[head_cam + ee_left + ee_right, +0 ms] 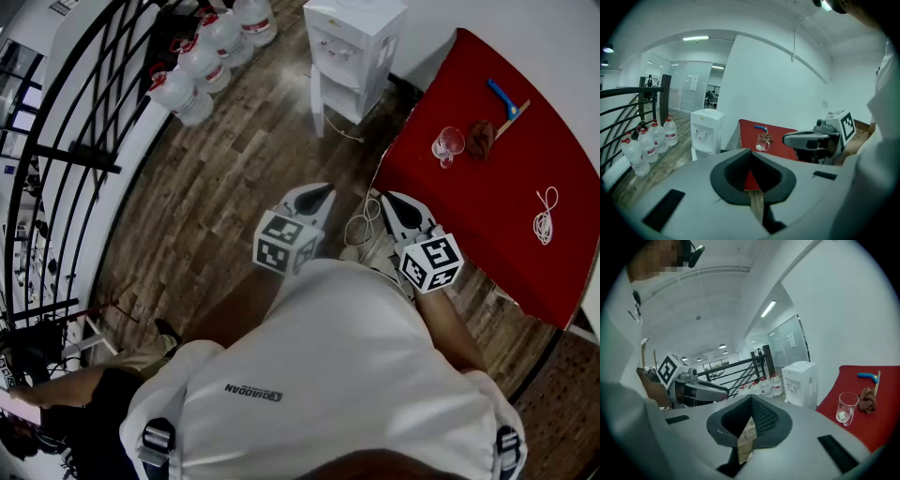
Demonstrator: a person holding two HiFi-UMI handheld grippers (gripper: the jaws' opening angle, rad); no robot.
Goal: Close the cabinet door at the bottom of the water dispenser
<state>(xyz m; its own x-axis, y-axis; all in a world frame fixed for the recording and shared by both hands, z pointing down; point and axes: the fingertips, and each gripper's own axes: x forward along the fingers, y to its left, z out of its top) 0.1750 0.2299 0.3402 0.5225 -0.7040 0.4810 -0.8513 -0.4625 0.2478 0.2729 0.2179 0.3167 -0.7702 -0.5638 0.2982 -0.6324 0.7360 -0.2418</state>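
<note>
The white water dispenser [352,42] stands against the wall at the far side of the wooden floor. Its lower cabinet door [318,98] stands swung out on the left of the base. Both grippers are held close to the person's body, well short of the dispenser. My left gripper [322,195] and my right gripper [391,203] point towards it, jaws together and nothing between them. The left gripper view shows its jaws [750,152] meeting, with the dispenser [707,131] far off. The right gripper view shows its shut jaws [751,398] and the dispenser [800,380].
A red table [487,187] at the right carries a glass [448,145], a brown cloth [482,138], a blue tool [502,97] and a white cord [545,216]. Several water bottles [202,61] stand left of the dispenser by a black railing [66,159]. A white cable [361,225] lies on the floor.
</note>
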